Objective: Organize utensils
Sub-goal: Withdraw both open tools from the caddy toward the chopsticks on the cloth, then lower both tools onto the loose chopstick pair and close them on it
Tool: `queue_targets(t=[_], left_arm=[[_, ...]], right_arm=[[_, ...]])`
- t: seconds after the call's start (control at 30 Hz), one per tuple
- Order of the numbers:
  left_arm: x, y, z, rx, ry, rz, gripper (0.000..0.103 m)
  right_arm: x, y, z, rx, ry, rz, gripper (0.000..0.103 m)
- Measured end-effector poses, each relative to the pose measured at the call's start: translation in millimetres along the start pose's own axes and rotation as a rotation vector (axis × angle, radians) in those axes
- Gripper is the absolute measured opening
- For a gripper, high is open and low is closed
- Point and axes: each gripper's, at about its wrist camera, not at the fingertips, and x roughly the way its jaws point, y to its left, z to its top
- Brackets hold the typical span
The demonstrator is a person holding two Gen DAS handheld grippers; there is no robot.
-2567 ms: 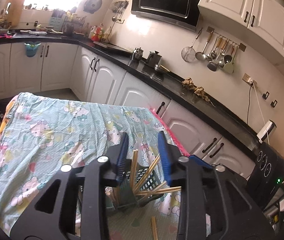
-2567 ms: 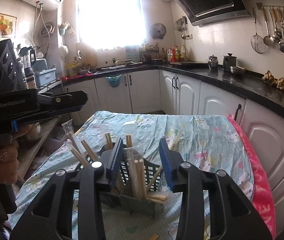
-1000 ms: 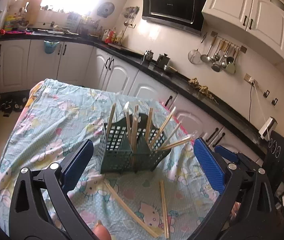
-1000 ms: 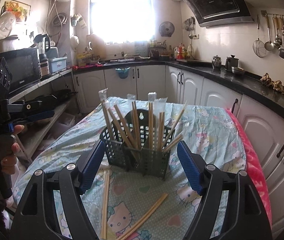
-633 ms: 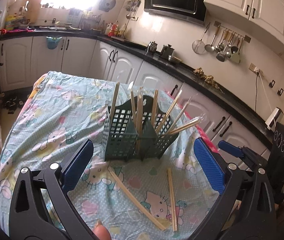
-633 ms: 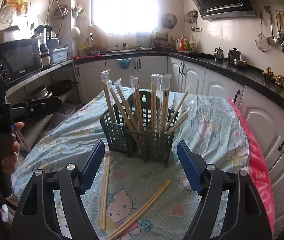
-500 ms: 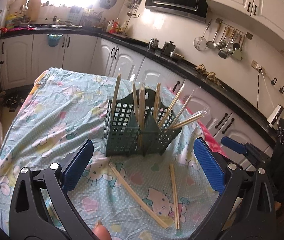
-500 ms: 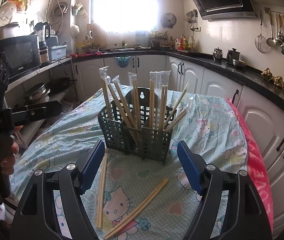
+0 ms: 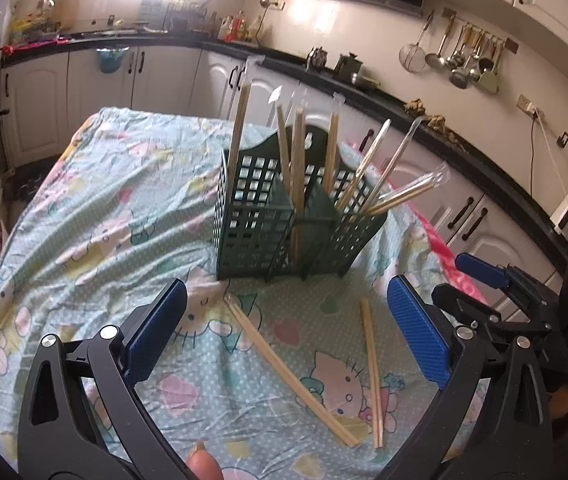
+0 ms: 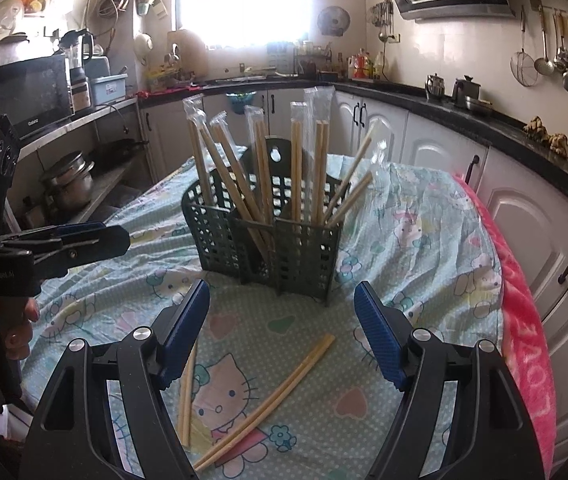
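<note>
A dark green slotted utensil basket (image 9: 280, 232) (image 10: 268, 240) stands on the cloth-covered table and holds several pairs of wrapped wooden chopsticks (image 10: 296, 160). Two loose pairs of chopsticks lie on the cloth in front of it, one long diagonal pair (image 9: 290, 372) (image 10: 272, 396) and another pair (image 9: 372, 364) (image 10: 186, 396). My left gripper (image 9: 284, 332) is open and empty, above the cloth before the basket. My right gripper (image 10: 284, 332) is open and empty, also in front of the basket. Each gripper shows in the other's view, the right (image 9: 496, 292) and the left (image 10: 64, 244).
The table wears a light blue cartoon-print cloth (image 9: 104, 208) with a pink towel edge (image 10: 524, 320) on the cabinet side. Kitchen counters and white cabinets (image 10: 424, 136) run behind. A shelf with pots (image 10: 68, 188) and a microwave stands to the left.
Both grippers opened wide from around the chopsticks in the basket and drew back. The basket now stands further off, and loose chopsticks show on the cloth.
</note>
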Motion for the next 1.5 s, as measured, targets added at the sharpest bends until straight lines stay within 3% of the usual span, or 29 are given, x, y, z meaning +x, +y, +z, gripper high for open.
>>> queue_targets(t=[0.3, 0.53, 0.83, 1.1, 1.37, 1.5], left_arm=[[34, 10, -15, -0.016, 0.087, 0.02, 0.092], [64, 29, -26, -0.101, 0.169, 0.008, 0.092], [92, 36, -30, -0.175, 0.247, -0.03, 0.067], [110, 49, -28, -0.229, 0.282, -0.036, 0.058], [119, 62, -23, -0.252, 0.293, -0.022, 0.046], [123, 62, -18, -0.234, 0.301, -0.003, 0.045]], right_arm=[[27, -11, -18, 0.026, 0.099, -0.004, 0.072], [50, -20, -32, 0.056, 0.181, 0.006, 0.072], [72, -31, -46, 0.111, 0.262, 0.025, 0.061], [98, -38, -48, 0.198, 0.321, 0.069, 0.053], [122, -46, -43, 0.276, 0.361, 0.059, 0.046], [128, -49, -39, 0.304, 0.365, 0.05, 0.041]])
